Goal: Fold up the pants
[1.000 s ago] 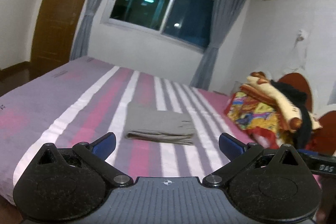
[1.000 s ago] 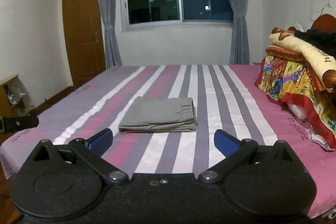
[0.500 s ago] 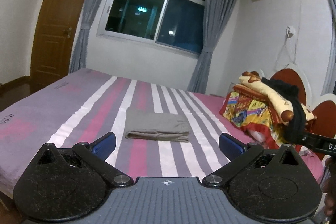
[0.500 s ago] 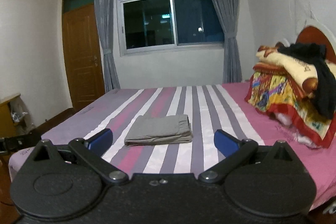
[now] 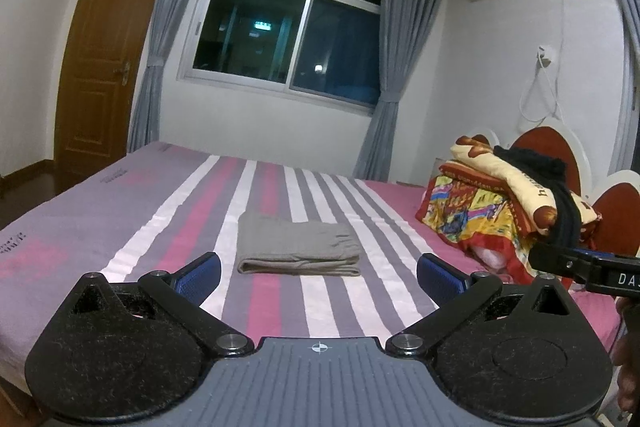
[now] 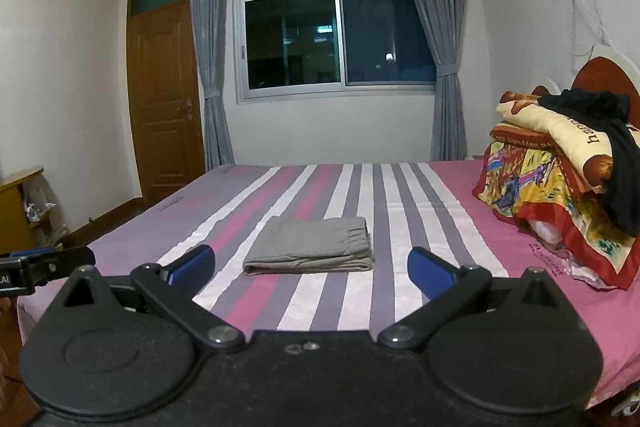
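Observation:
Grey pants (image 5: 297,247) lie folded into a neat rectangle in the middle of the striped bed (image 5: 120,219), also seen in the right wrist view (image 6: 310,245). My left gripper (image 5: 319,273) is open and empty, held back from the bed's near edge, well short of the pants. My right gripper (image 6: 310,267) is open and empty too, held back from the pants. The right gripper's tip shows at the right edge of the left wrist view (image 5: 584,267), and the left gripper's tip shows at the left edge of the right wrist view (image 6: 44,263).
A pile of colourful bedding with a black garment on top (image 6: 560,179) sits at the headboard (image 5: 552,151) on the right. A wooden door (image 6: 164,99) and a small shelf (image 6: 20,207) stand at the left. A curtained window (image 6: 336,23) is behind the bed.
Both grippers have pulled back and tilted up from the bed, so the pants look smaller and lower in view. Both stay open and the pants have not moved.

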